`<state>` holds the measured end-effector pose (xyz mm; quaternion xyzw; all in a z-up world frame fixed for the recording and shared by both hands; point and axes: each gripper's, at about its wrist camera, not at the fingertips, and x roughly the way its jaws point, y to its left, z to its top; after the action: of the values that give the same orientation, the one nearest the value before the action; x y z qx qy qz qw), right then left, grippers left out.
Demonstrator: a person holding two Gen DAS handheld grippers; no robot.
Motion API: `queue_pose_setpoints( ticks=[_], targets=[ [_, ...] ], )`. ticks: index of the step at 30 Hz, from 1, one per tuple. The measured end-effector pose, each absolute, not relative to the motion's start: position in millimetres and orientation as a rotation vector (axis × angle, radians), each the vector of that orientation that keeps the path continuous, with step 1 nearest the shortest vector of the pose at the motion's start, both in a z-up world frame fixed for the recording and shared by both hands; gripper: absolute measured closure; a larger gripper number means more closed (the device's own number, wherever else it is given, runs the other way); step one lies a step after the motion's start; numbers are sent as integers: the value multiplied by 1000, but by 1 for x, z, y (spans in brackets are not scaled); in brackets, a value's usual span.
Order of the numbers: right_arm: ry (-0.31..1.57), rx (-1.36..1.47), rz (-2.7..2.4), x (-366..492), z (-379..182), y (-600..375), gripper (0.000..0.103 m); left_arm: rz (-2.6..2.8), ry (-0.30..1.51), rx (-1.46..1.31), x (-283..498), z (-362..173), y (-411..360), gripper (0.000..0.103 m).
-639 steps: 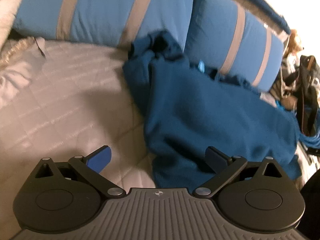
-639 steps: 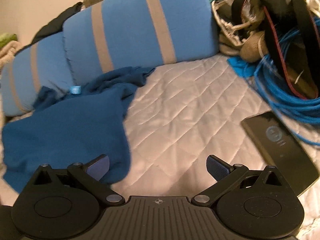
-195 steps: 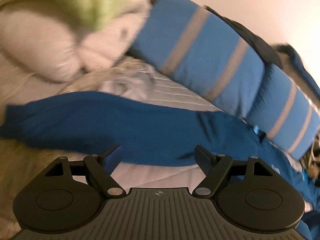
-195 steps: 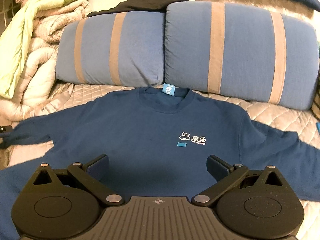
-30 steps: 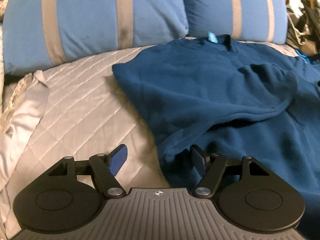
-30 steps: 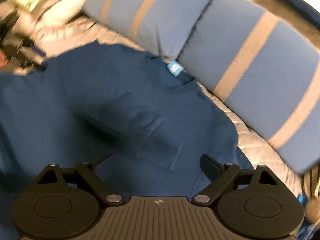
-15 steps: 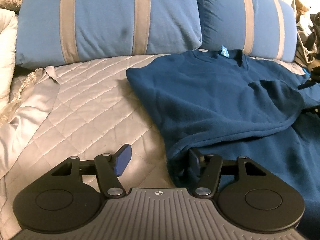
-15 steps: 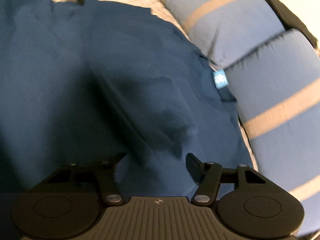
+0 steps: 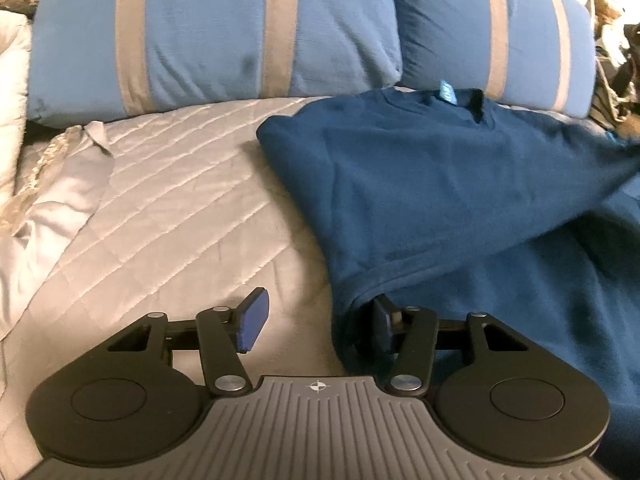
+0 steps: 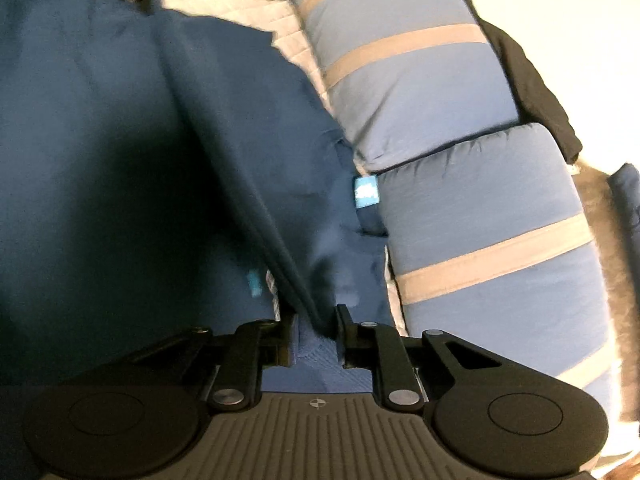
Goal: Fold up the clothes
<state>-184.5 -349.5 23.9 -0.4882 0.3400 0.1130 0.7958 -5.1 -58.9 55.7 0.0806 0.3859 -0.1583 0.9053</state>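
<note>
Tongs first: your right gripper [image 10: 316, 326] has its jaws drawn in on a ridge of the navy sweatshirt [image 9: 460, 184], pinching the cloth between the two pads. Your left gripper [image 9: 316, 320] stands spread; its left pad [image 9: 252, 322] is bare over the bedding, while its right finger sits tucked under the folded edge of the garment, touching it, with nothing clamped.

From the left wrist view the sweatshirt lies on the grey quilted bedspread [image 9: 168, 208], its collar and light blue neck label [image 9: 447, 92] pointing away from you, toward the two blue pillows [image 9: 208, 36] with tan stripes. Its long axis runs from that collar back toward your gripper. One side panel is folded over the body, the fold edge running diagonally from the left gripper out to the right.

From the right wrist view the pinched ridge runs away from the tongs up and to the left, and the label [image 10: 366, 192] lies just beside the pillows [image 10: 472, 200].
</note>
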Motion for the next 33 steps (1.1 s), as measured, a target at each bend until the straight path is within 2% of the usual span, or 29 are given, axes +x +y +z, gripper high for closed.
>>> queue_pose_setpoints(
  ticks=[1, 2, 3, 5, 7, 9, 11, 17, 21, 27, 33],
  targets=[
    [760, -1057, 265, -189, 20, -351, 79, -324, 800, 170, -6, 56, -60, 49],
    [782, -1051, 300, -195, 17, -354, 70, -318, 801, 175, -7, 58, -61, 49],
    [797, -1026, 317, -200, 14, -356, 54, -321, 797, 176, -10, 60, -61, 49],
    [816, -974, 285, -203, 13, -364, 34, -334, 785, 168, -17, 67, -59, 49],
    [804, -896, 238, -207, 19, -375, 24, -342, 770, 152, -26, 78, -56, 48],
    [779, -796, 189, -208, 30, -388, 8, -338, 753, 127, -33, 93, -52, 45],
    [745, -709, 121, -211, 43, -401, 0, -336, 724, 90, -38, 109, -47, 38],
    [702, -364, -60, -214, 90, -445, 0, -288, 604, 41, -51, 166, -48, 25],
    [646, -197, -152, -230, 117, -475, 0, -326, 514, 81, -60, 209, -59, 24],
    [605, -162, -223, -257, 144, -501, 0, -381, 444, 179, -62, 280, -69, 24],
    [577, -144, -285, -292, 180, -532, 0, -416, 358, 158, -66, 342, -73, 22]
  ],
)
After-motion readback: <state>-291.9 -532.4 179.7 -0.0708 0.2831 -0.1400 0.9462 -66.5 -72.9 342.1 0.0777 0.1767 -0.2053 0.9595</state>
